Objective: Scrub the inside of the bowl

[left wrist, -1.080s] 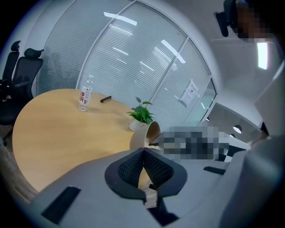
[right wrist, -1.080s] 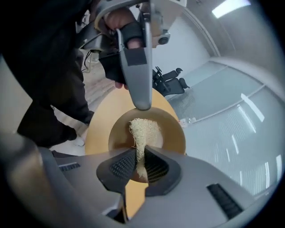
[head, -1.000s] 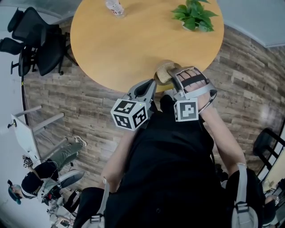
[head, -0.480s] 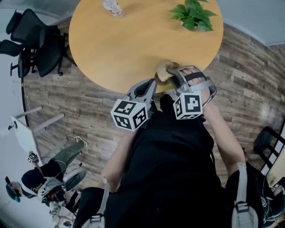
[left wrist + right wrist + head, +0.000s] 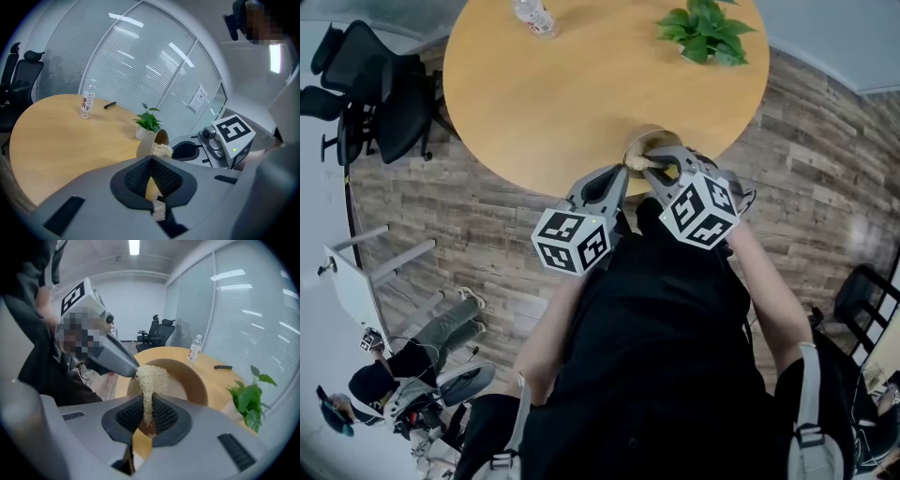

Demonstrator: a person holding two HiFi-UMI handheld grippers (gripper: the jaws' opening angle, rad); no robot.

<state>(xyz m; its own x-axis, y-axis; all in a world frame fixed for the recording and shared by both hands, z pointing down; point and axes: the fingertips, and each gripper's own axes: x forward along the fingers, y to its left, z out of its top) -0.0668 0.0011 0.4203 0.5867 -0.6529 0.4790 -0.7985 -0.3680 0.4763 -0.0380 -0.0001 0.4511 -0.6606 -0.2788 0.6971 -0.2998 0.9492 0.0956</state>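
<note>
left gripper (image 5: 151,173) clenched on the bowl (image 5: 146,144) rim, holding it tipped at the near edge of the table (image 5: 562,84). right gripper (image 5: 146,414) grasps a loofah (image 5: 152,374), tuft inside the bowl near its rim. scrubbing seems underway; inner wall poorly seen, likely most left.

right gripper (image 5: 660,167) rolled, perhaps edging forward.

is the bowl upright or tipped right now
Tipped: the bowl faces sideways, its opening toward the right tool, whose loofah scrubber reaches in; the left tool grips its rim.
</note>
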